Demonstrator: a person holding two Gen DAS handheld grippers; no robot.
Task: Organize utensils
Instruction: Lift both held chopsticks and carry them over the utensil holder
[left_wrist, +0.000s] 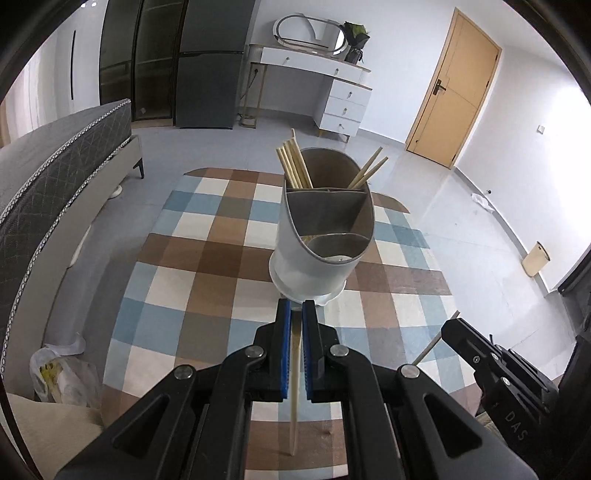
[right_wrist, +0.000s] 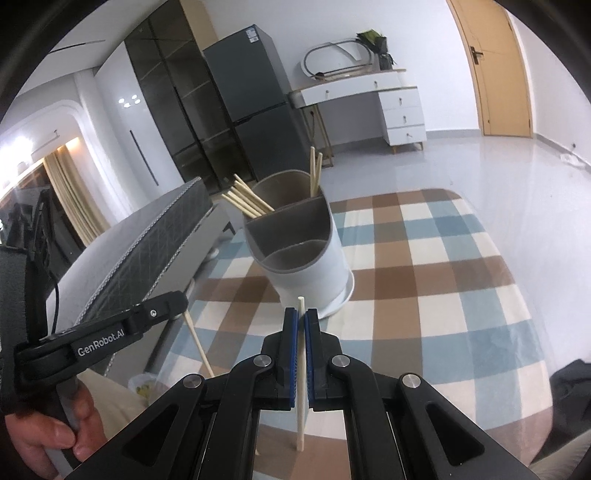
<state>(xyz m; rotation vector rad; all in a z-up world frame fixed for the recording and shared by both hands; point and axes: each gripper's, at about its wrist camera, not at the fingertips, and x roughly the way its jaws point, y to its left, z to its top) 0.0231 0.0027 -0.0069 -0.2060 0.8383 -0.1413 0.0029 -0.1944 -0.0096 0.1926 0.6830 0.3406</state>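
A white utensil holder (left_wrist: 314, 266) with grey-lined compartments stands on the checked table (left_wrist: 207, 258); several wooden chopsticks (left_wrist: 295, 162) lean in its back compartments. My left gripper (left_wrist: 296, 310) is shut on a chopstick (left_wrist: 293, 387), just in front of the holder's base. In the right wrist view the holder (right_wrist: 314, 266) stands ahead, and my right gripper (right_wrist: 301, 318) is shut on another chopstick (right_wrist: 301, 387) held upright near its base. The left gripper (right_wrist: 166, 310) shows at the left there, with its chopstick (right_wrist: 199, 347) hanging below.
A grey bed (left_wrist: 55, 177) lies left of the table. A plastic bag (left_wrist: 62, 376) sits on the floor at the left. A fridge (left_wrist: 210, 62), a white dresser (left_wrist: 325, 92) and a wooden door (left_wrist: 450, 92) stand at the back.
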